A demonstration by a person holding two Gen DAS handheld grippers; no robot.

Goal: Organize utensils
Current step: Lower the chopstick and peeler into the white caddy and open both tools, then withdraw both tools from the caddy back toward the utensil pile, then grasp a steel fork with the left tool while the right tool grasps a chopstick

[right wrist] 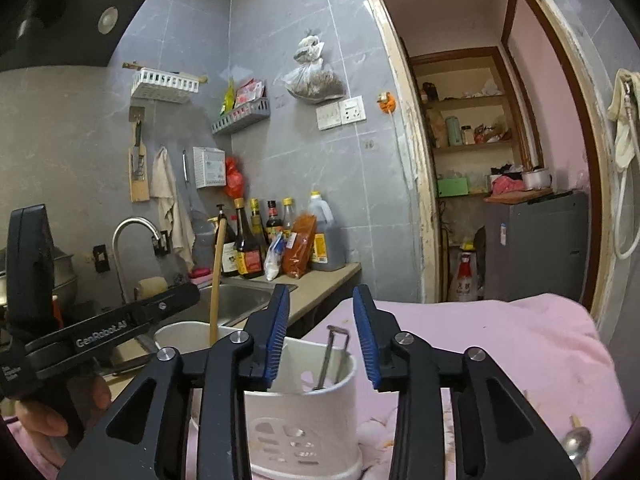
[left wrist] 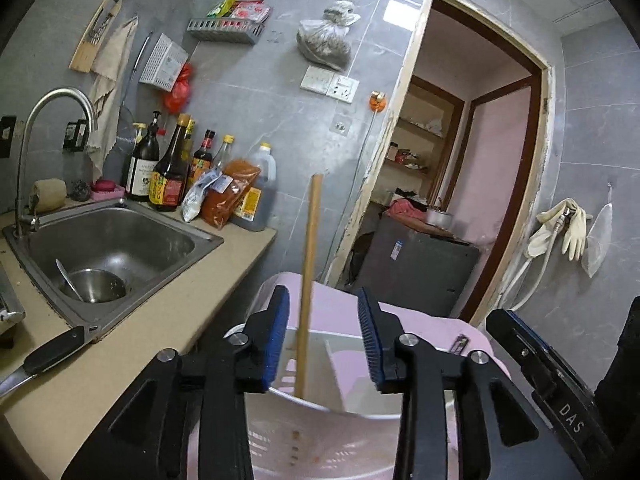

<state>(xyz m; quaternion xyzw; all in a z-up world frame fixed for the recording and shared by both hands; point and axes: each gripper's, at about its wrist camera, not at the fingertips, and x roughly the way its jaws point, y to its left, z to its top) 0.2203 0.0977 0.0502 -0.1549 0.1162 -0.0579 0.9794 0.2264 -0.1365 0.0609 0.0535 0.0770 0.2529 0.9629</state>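
A white two-compartment utensil holder (left wrist: 352, 364) (right wrist: 304, 412) stands on a pink cloth-covered surface (right wrist: 480, 340). A long wooden stick (left wrist: 309, 264) (right wrist: 216, 276) stands upright in its left compartment. My left gripper (left wrist: 323, 300) is open around the stick, and neither blue pad touches it. A thin metal utensil with a looped top (right wrist: 330, 356) leans in the right compartment. My right gripper (right wrist: 322, 296) hovers open just above that compartment, holding nothing. Each gripper's black body also shows at the edge of the other's view.
A steel sink (left wrist: 160, 220) with a bowl and ladle sits left in the beige counter, with sauce bottles (left wrist: 172, 176) behind it. A black-handled knife (left wrist: 52, 354) lies at the counter's front edge. A spoon (right wrist: 576, 440) rests on the pink cloth. An open doorway is to the right.
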